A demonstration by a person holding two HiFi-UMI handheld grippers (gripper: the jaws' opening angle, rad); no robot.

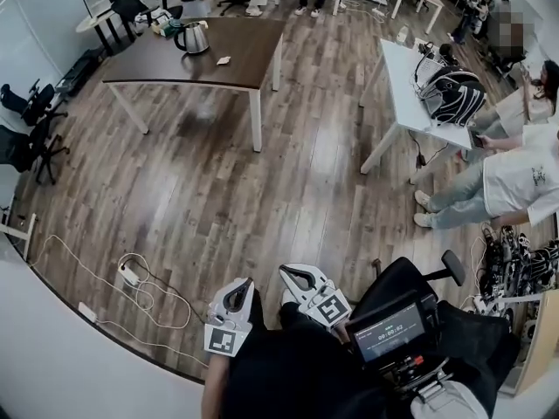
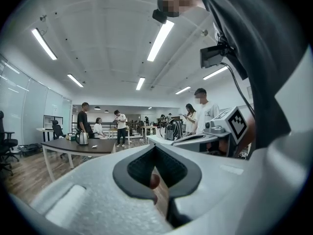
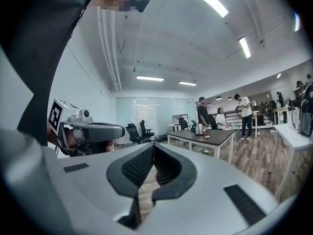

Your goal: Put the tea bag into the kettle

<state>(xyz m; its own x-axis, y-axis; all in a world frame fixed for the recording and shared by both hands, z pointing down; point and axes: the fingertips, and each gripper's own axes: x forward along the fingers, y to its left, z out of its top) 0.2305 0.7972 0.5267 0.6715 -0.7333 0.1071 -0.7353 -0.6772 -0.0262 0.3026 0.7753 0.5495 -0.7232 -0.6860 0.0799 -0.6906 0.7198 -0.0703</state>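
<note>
A steel kettle (image 1: 192,37) stands on the dark brown table (image 1: 249,68) far across the room. A small pale tea bag (image 1: 224,60) lies on the tabletop just right of it. Both grippers are held low against the person's body, several steps from that table. My left gripper (image 1: 243,285) and right gripper (image 1: 288,271) are side by side, jaws shut and empty. In the left gripper view the shut left gripper (image 2: 155,148) points toward the distant kettle (image 2: 83,138). Past the shut right gripper (image 3: 153,146), the right gripper view shows the kettle (image 3: 199,129) and tea bag (image 3: 207,136).
Wooden floor lies between me and the table. A white table (image 1: 406,103) with a backpack (image 1: 452,94) stands at right, people beside it. Office chairs (image 1: 26,138) line the left wall. A power strip with cable (image 1: 129,274) lies on the floor. A black chair with a screen (image 1: 389,330) is close at right.
</note>
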